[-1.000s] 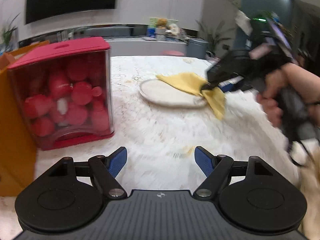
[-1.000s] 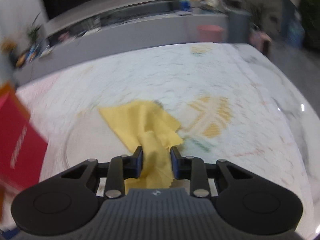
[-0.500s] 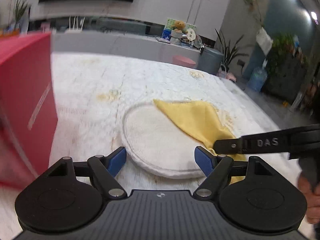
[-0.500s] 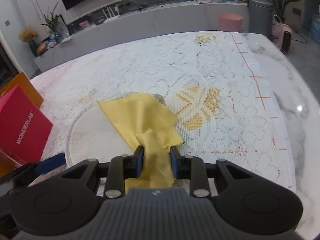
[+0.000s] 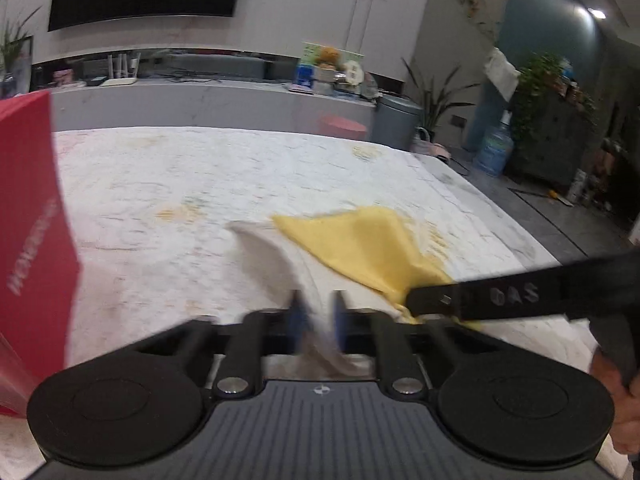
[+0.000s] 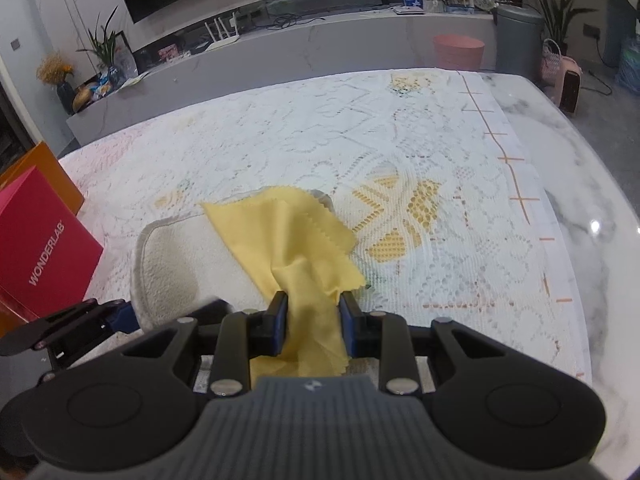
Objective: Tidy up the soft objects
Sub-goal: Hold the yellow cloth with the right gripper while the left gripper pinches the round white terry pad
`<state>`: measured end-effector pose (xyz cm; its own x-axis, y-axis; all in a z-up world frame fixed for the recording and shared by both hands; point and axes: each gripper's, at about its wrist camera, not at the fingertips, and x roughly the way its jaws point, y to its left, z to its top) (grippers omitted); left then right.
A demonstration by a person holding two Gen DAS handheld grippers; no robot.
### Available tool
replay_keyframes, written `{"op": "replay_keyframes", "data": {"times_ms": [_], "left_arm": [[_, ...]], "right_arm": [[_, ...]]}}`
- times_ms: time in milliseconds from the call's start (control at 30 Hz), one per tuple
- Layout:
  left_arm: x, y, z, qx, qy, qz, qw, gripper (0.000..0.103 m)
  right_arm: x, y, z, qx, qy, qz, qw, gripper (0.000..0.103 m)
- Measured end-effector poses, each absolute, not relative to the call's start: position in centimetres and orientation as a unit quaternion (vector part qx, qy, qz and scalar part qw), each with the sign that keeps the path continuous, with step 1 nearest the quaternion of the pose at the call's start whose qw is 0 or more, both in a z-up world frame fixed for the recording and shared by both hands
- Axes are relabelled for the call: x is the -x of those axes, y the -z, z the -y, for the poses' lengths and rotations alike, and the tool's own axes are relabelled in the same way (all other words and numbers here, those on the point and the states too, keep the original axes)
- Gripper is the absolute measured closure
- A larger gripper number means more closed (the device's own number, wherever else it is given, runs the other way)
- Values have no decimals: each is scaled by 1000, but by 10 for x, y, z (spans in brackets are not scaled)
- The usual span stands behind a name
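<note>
A round white fleecy pad (image 6: pixel 172 264) lies on the lace tablecloth with a yellow cloth (image 6: pixel 288 232) draped over its right half. My right gripper (image 6: pixel 312 312) is shut on the near end of the yellow cloth. The jaws of my left gripper (image 5: pixel 318 320) are closing on the white pad (image 5: pixel 272 252); its near edge is bunched and lifted between the blue pads. In the left wrist view the yellow cloth (image 5: pixel 360 240) runs to a black finger (image 5: pixel 500 296) of the right gripper. One finger (image 6: pixel 72 322) of the left gripper shows at the pad's left edge.
A red box (image 6: pixel 40 256) stands left of the pad, with an orange box (image 6: pixel 36 168) behind it. The lace cloth (image 6: pixel 360 128) covers most of the marble table (image 6: pixel 580 200), whose bare edge curves along the right. A hand (image 5: pixel 616 412) holds the right gripper.
My left gripper swung from the red container to the white pad, then its wide-open jaws closed on the pad's near edge, which bunched up. The right gripper kept its hold on the yellow cloth.
</note>
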<state>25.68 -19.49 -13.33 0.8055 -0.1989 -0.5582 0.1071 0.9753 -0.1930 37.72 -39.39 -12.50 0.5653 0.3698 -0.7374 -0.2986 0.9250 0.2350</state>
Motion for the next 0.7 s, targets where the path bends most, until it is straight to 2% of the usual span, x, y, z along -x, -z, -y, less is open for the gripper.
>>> {"op": "replay_keyframes", "data": {"times_ms": [233, 500, 633, 700], "left_arm": [[-240, 123, 177, 66, 110, -289, 949, 97], [-190, 108, 150, 37, 137, -291, 946, 97], [-173, 110, 115, 62, 153, -321, 932, 97], [-164, 111, 102, 72, 162, -328, 928, 97]], "right_arm": [[-373, 122, 389, -39, -186, -434, 881, 76], [-354, 109, 362, -2, -207, -498, 842, 74], [-324, 110, 348, 5, -213, -524, 825, 63], [-307, 108, 340, 9, -213, -528, 822, 62]]}}
